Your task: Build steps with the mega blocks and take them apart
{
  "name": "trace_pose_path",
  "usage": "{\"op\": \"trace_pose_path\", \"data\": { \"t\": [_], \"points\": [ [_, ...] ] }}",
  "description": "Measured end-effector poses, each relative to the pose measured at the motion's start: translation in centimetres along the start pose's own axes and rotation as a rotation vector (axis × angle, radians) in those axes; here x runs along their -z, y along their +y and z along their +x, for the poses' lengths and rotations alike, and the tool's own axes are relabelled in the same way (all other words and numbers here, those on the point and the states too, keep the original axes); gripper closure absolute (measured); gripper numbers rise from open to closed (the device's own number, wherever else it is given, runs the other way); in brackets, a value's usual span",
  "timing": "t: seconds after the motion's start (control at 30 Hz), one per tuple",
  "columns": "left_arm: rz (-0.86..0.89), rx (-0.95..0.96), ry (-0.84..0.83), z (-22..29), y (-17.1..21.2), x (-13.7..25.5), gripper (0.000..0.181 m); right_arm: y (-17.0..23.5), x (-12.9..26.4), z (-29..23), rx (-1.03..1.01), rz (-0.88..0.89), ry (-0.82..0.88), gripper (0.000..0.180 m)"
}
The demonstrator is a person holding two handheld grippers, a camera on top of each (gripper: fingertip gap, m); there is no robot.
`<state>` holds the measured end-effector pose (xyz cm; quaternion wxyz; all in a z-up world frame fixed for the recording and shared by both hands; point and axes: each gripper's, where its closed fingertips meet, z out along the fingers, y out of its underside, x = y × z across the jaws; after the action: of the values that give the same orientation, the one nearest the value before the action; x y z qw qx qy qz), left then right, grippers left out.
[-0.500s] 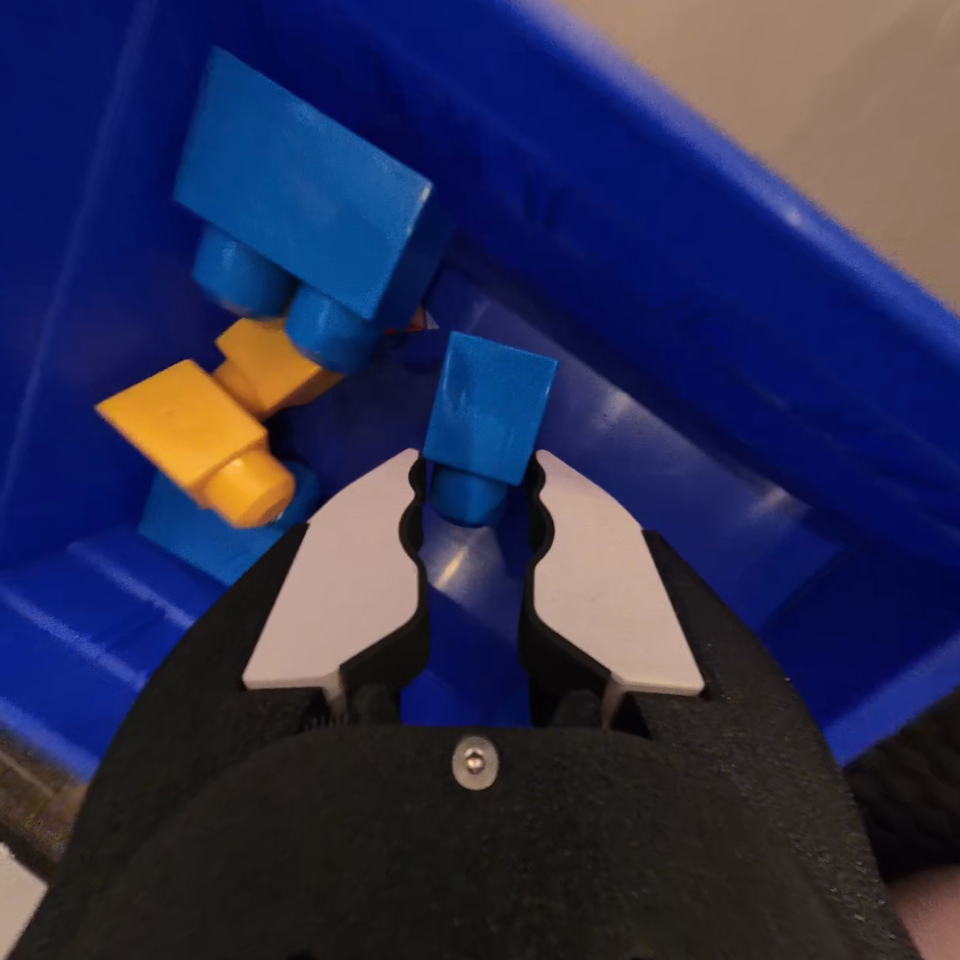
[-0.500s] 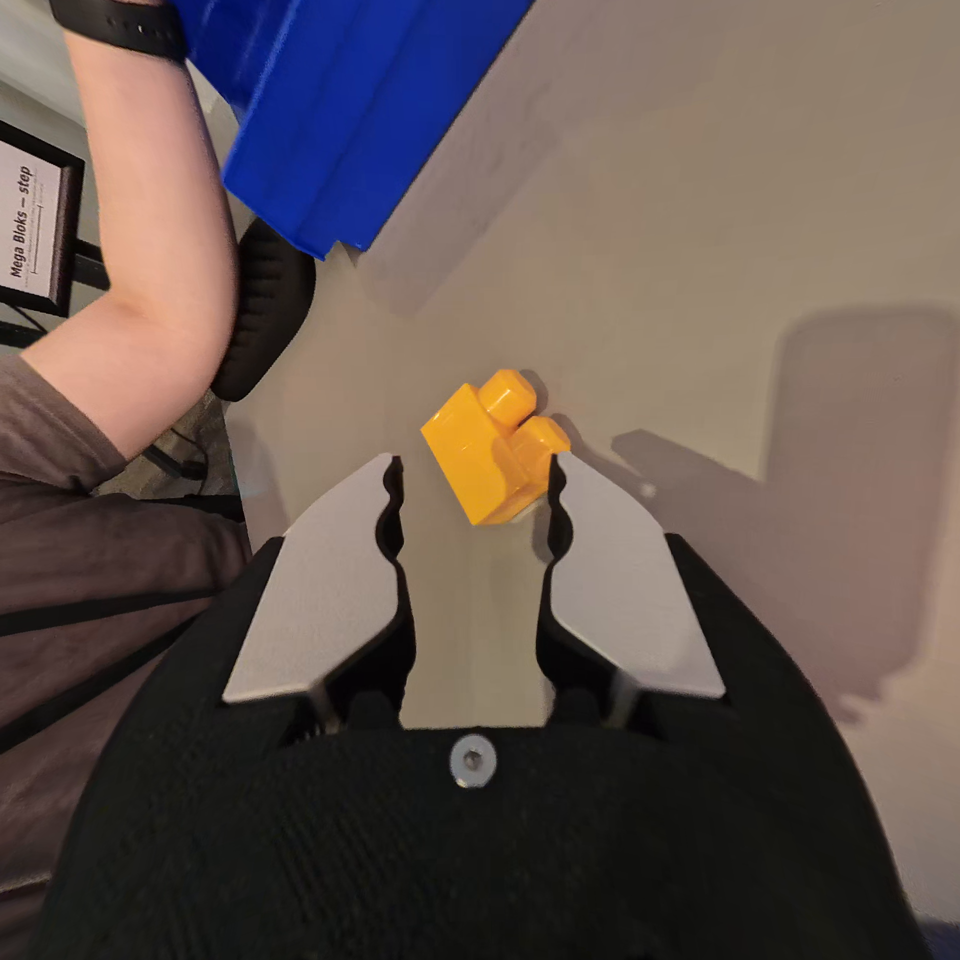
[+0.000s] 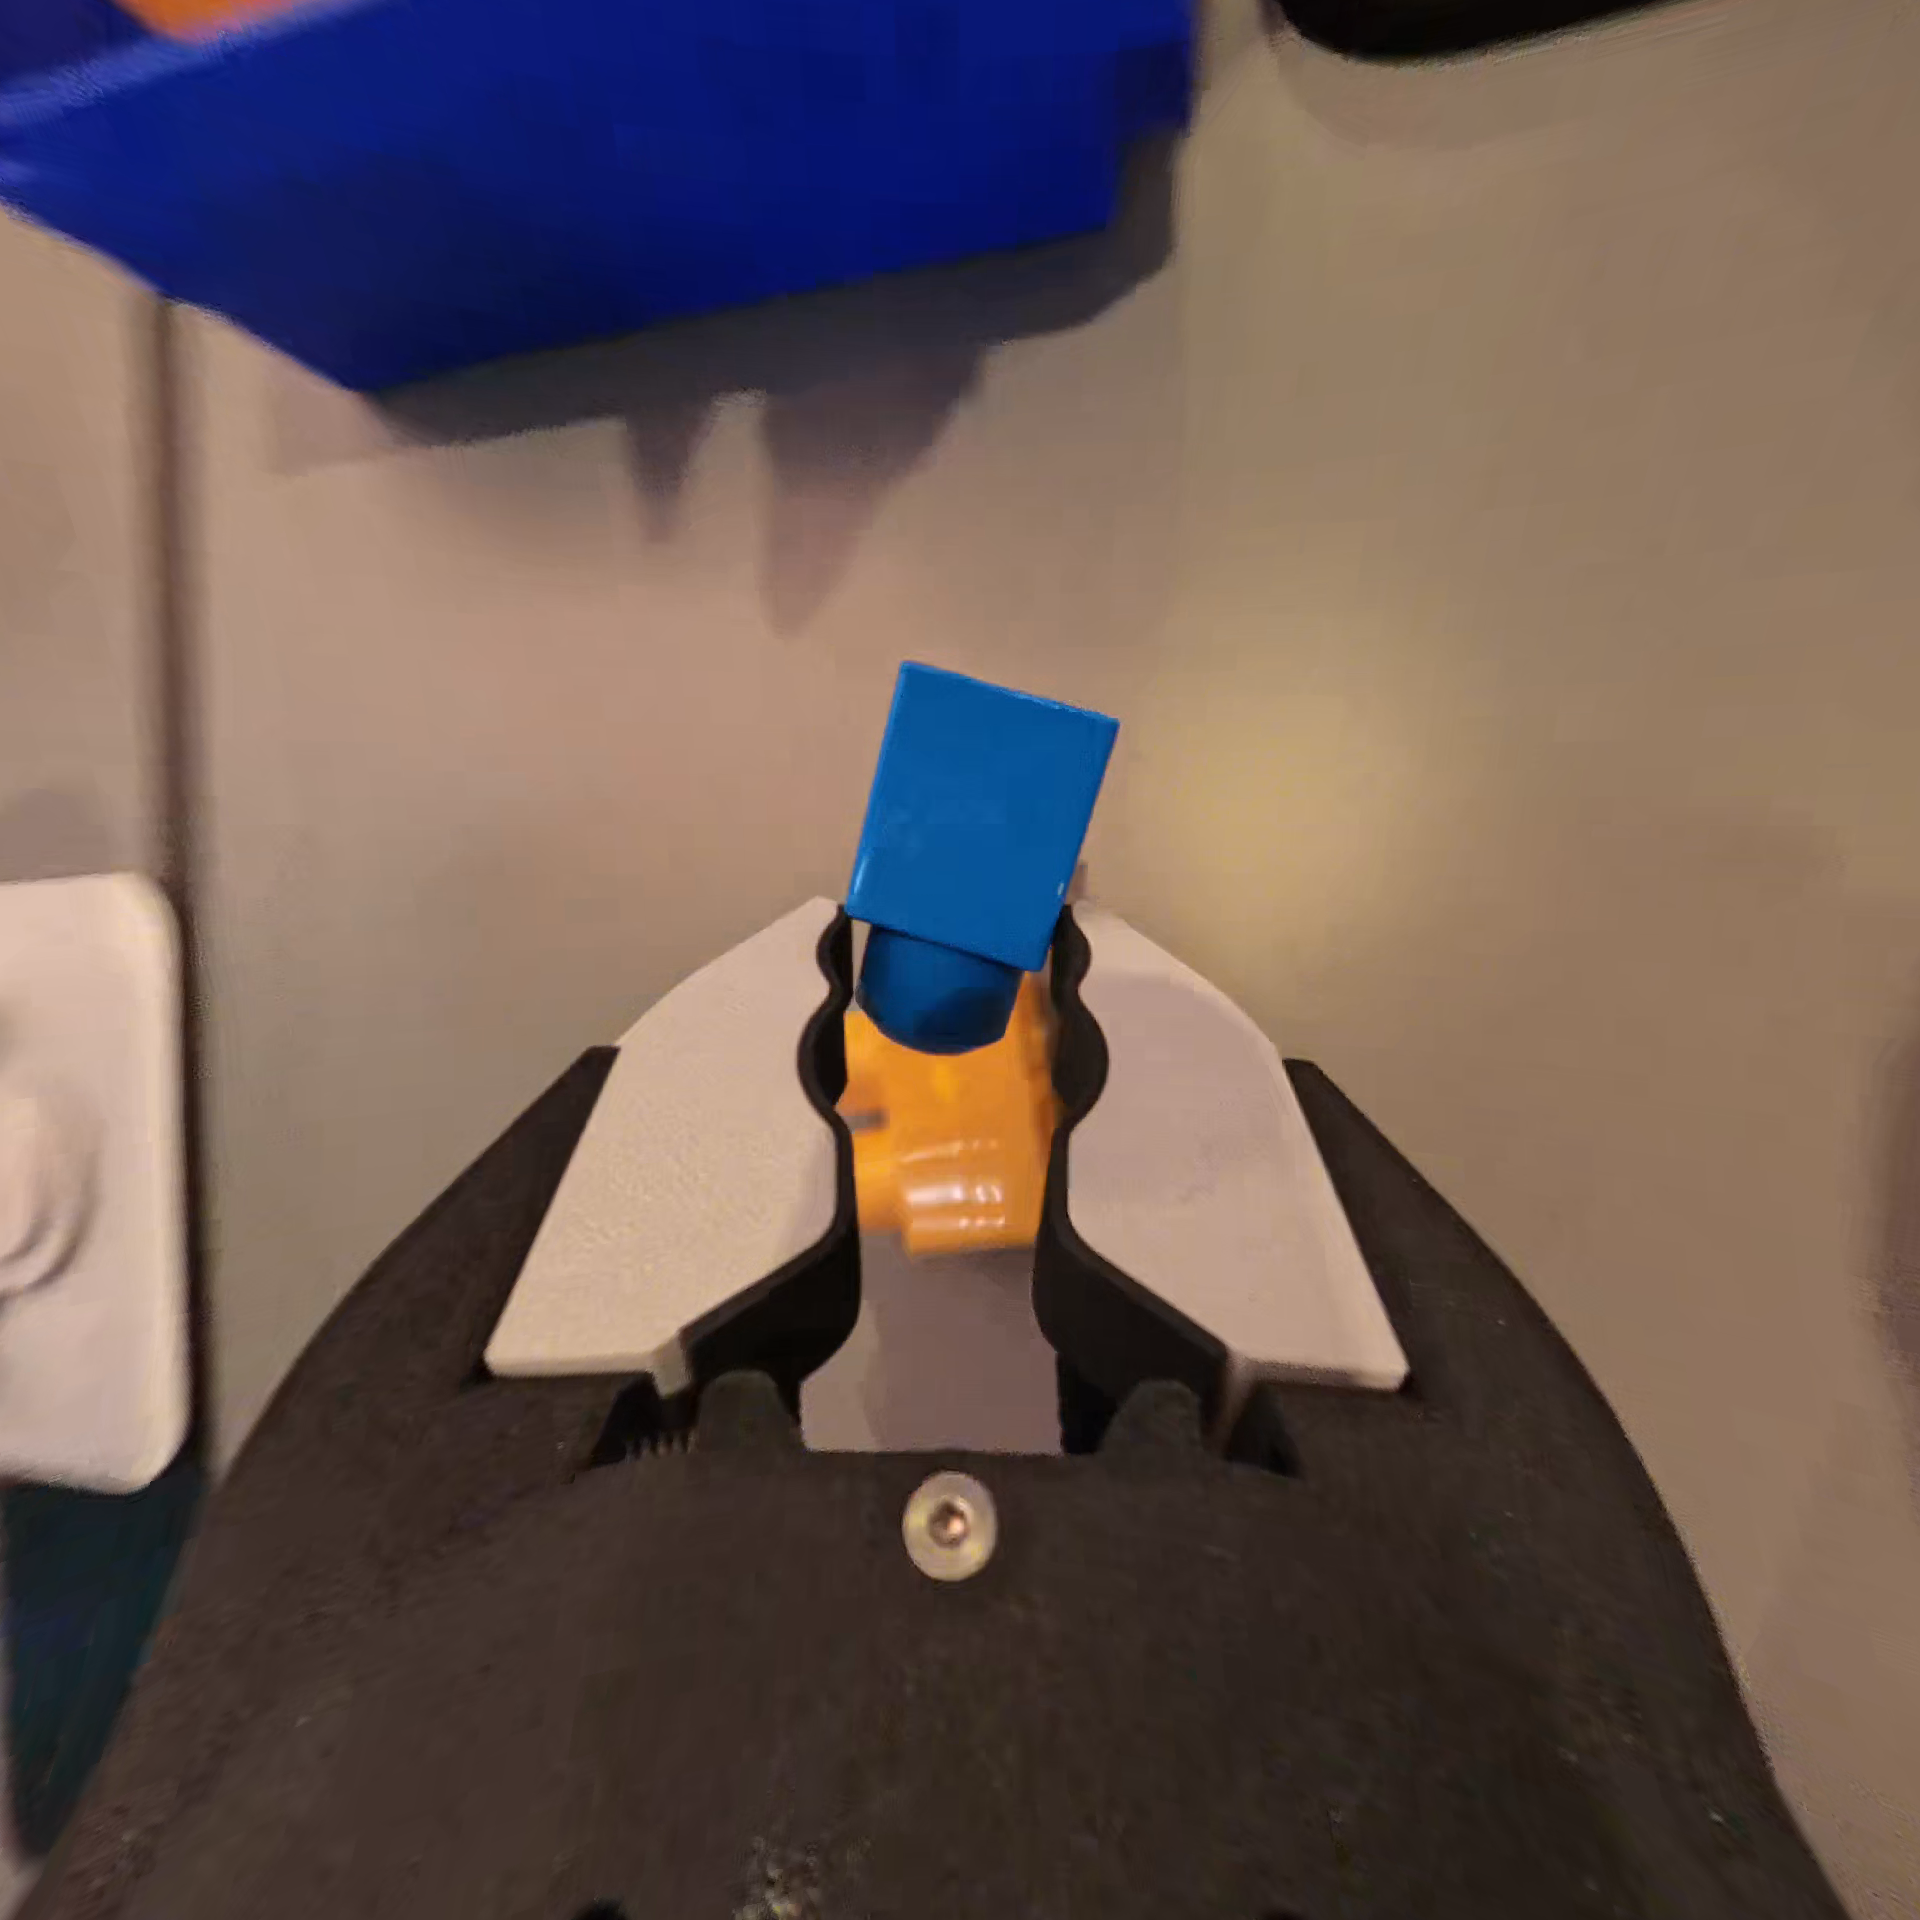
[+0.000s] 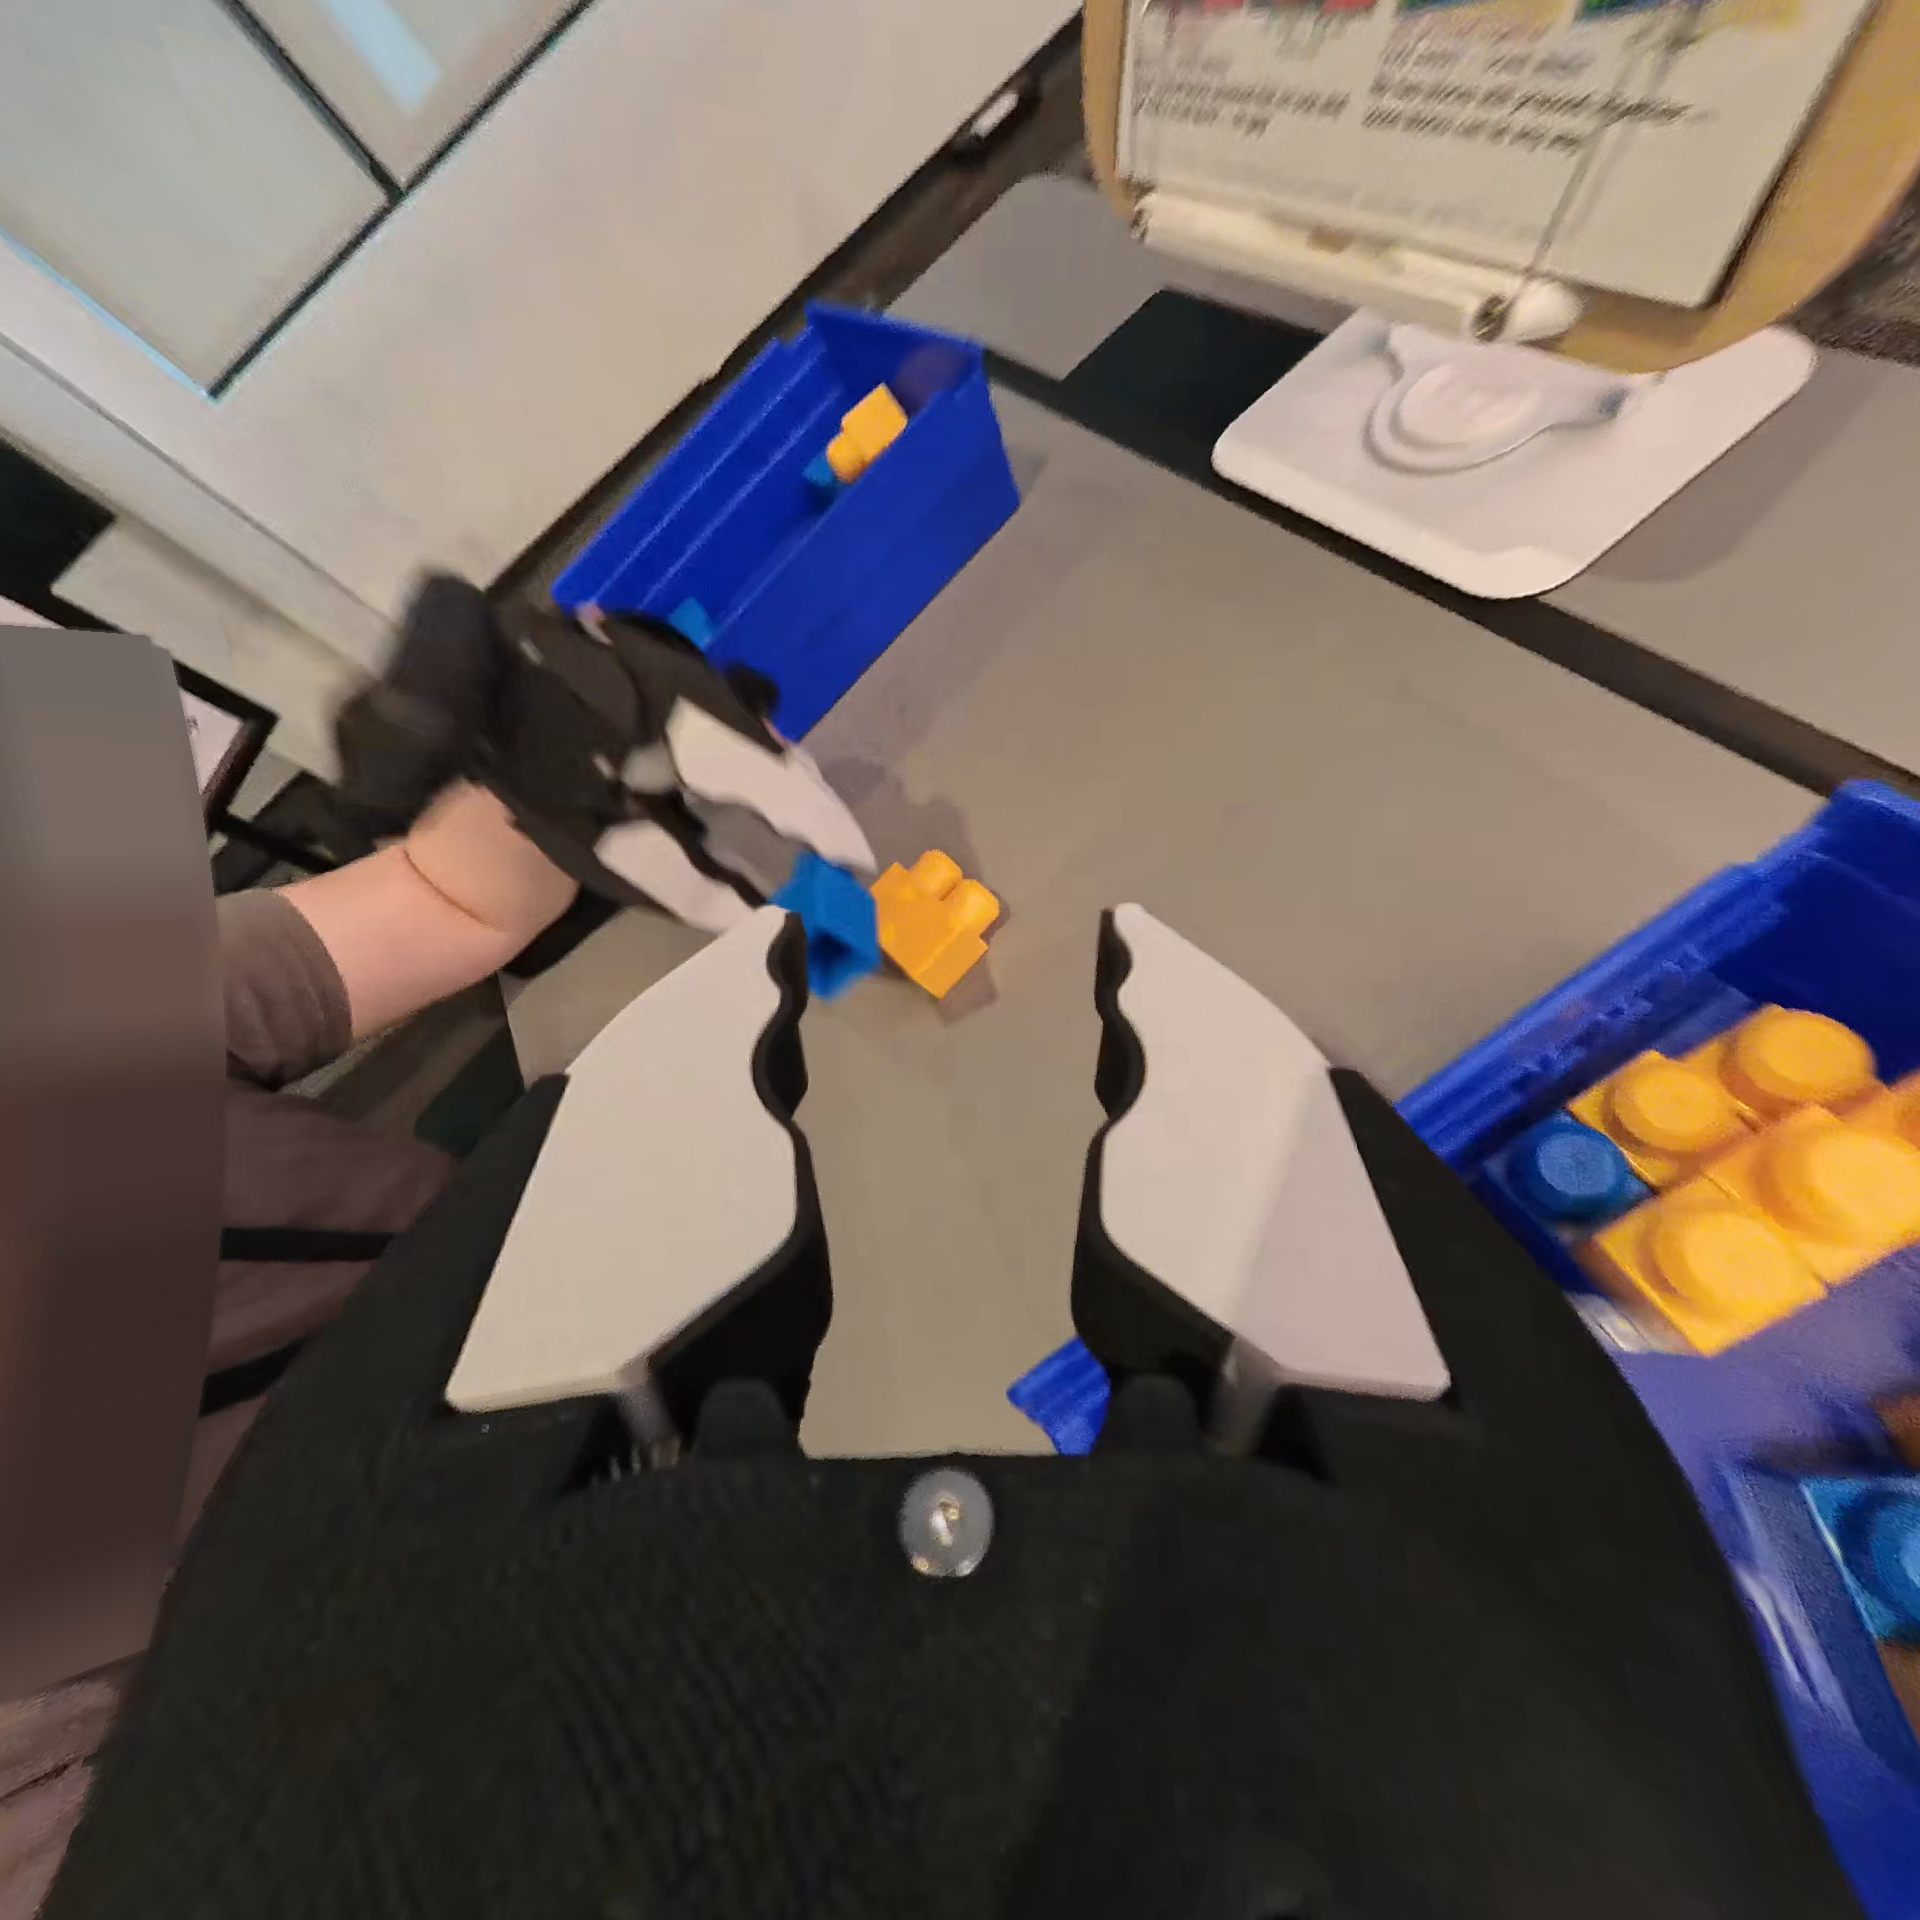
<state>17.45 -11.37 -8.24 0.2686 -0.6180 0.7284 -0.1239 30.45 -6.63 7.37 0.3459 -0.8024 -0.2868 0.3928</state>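
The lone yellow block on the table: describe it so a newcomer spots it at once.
Start at the grey table between the two blue bins. Near its middle lies the yellow block, beside the blue block in the left gripper. Every other yellow block sits inside a bin.

Left gripper [image 3: 951,935] grips a blue block [image 3: 982,816], seemingly above a yellow block [image 3: 951,1138].

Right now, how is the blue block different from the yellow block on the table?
The blue block is pinched in the left gripper and tilted; the yellow block lies free on the table. The blue block shows one stud, the yellow block two. Both are chunky plastic blocks, close together.
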Motion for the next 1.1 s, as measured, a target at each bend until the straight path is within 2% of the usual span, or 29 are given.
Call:
{"op": "trace_pose_path", "data": {
  "t": [0.1,0.17,0.47,0.6,0.7,0.8,0.87,0.93,1.0,1.1],
  "points": [
    [-0.025,-0.005,0.127,2.5,-0.8,-4.0,0.144,-0.2,1.8,0.5,-0.01,0.042,0.01,0.125],
    [-0.077,-0.039,0.128,3.3,-0.5,-5.6,0.144,-0.2,2.2,0.7,-0.015,0.046,0.007,0.125],
    [-0.097,-0.075,0.196,5.3,-0.4,-7.3,0.143,0.7,0.3,1.6,-0.04,-0.033,-0.012,0.125],
    [-0.076,-0.042,0.225,5.4,-0.7,-6.4,0.117,1.4,-1.0,2.4,-0.054,-0.081,-0.01,0.125],
    [0.022,0.021,0.167,2.8,-1.2,-2.0,0.121,1.7,-3.0,2.8,-0.055,-0.115,-0.024,0.125],
    [0.183,0.147,0.018,-1.7,-1.1,5.8,0.124,2.5,-6.4,2.1,0.031,-0.184,-0.046,0.125],
    [0.272,0.25,-0.105,-4.3,0.1,11.4,0.123,3.1,-9.5,0.5,0.176,-0.231,-0.084,0.125],
    [0.315,0.347,-0.175,-5.3,2.0,15.6,0.113,4.5,-13.0,-2.0,0.364,-0.284,-0.151,0.122],
    [0.28,0.409,-0.225,-5.5,4.6,17.9,0.099,7.0,-16.3,-4.1,0.512,-0.363,-0.212,0.119],
    [0.248,0.456,-0.314,-5.9,7.5,20.5,0.072,10.8,-20.1,-4.3,0.576,-0.502,-0.208,0.117]
  ]
}}
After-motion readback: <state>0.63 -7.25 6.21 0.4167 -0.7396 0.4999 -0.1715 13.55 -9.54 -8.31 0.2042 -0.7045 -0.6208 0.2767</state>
